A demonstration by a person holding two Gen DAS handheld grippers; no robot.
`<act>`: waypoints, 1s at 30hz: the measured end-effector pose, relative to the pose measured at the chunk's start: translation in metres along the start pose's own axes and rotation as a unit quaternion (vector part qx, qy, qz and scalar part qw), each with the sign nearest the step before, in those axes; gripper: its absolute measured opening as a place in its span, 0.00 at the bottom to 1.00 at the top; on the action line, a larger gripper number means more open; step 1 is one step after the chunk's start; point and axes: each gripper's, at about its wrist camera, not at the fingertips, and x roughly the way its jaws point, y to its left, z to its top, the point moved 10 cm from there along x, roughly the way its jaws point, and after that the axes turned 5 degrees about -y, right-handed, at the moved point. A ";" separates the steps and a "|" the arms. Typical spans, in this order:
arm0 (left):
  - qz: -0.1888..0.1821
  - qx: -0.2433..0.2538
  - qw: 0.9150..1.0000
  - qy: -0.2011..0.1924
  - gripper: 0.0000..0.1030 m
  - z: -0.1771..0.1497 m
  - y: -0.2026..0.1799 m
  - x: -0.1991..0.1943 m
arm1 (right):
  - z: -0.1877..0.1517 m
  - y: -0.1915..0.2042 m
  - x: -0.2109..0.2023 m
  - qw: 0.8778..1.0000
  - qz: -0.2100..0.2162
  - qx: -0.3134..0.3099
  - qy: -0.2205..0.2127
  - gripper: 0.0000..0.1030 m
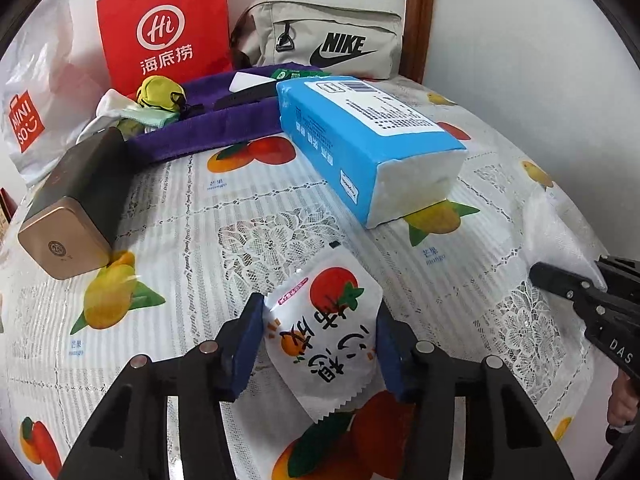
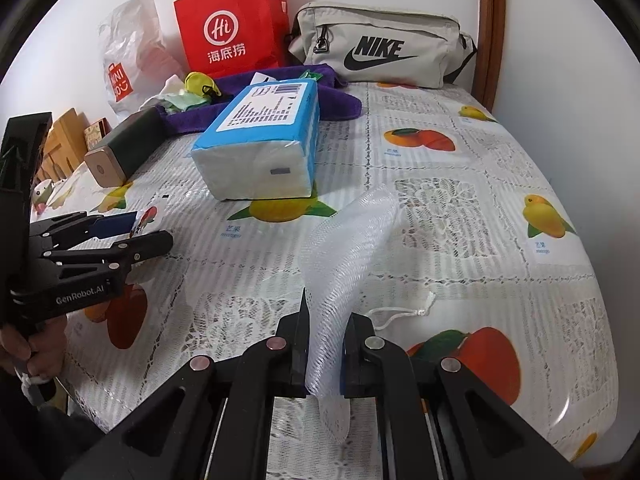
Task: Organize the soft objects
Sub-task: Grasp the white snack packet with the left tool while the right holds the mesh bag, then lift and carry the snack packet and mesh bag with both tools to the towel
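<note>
Counting across the two wrist views gave one snack packet [image 1: 324, 332], one white mesh bag [image 2: 344, 264], one blue tissue pack [image 1: 360, 136], one dark tin with a gold end [image 1: 76, 204], one purple towel [image 1: 224, 128], one grey Nike pouch [image 1: 332, 40], one red paper bag [image 1: 168, 28] and one white Miniso plastic bag [image 1: 36, 92], all on or beside a table under a fruit-printed lace cloth [image 1: 240, 220].

Two grippers were in view, one per hand. The left gripper [image 1: 318, 344] had its blue pads pressed against both long edges of the snack packet, which sat near the table's front edge. The right gripper [image 2: 326, 352] was clamped narrow on the lower part of the mesh bag, near the table's front as well.

The packet's lower corner was partly covered by the right-hand pad, and its print read upside down from the left wrist camera. From the right wrist view only a sliver of it showed beyond the left gripper's fingers. The mesh bag's bottom end dropped between the fingers, half lost against the lace. A small heap of yellow and pale green cloth [image 1: 156, 96] on the towel was too bunched to identify.

The packet's long axis ran away from the left camera, tilted slightly leftward, its notched top end pointing toward the tissue pack. The mesh bag rose from the jaws, curling rightward at its top.
</note>
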 end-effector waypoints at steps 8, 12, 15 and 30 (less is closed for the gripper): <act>-0.037 -0.064 0.997 0.001 0.12 -0.002 0.031 -0.005 | 0.001 0.031 0.003 1.000 0.019 -0.021 0.000 0.09; -0.037 -0.092 0.995 0.003 0.11 -0.009 0.051 -0.012 | 0.001 0.047 0.006 0.999 0.033 -0.030 0.004 0.08; -0.027 -0.110 0.993 0.004 0.11 -0.016 0.070 -0.019 | 0.000 0.062 0.010 0.998 0.042 -0.041 0.010 0.08; 0.036 -0.198 0.979 0.011 0.11 -0.037 0.164 -0.047 | 0.022 0.090 0.014 0.996 0.060 -0.058 0.018 0.08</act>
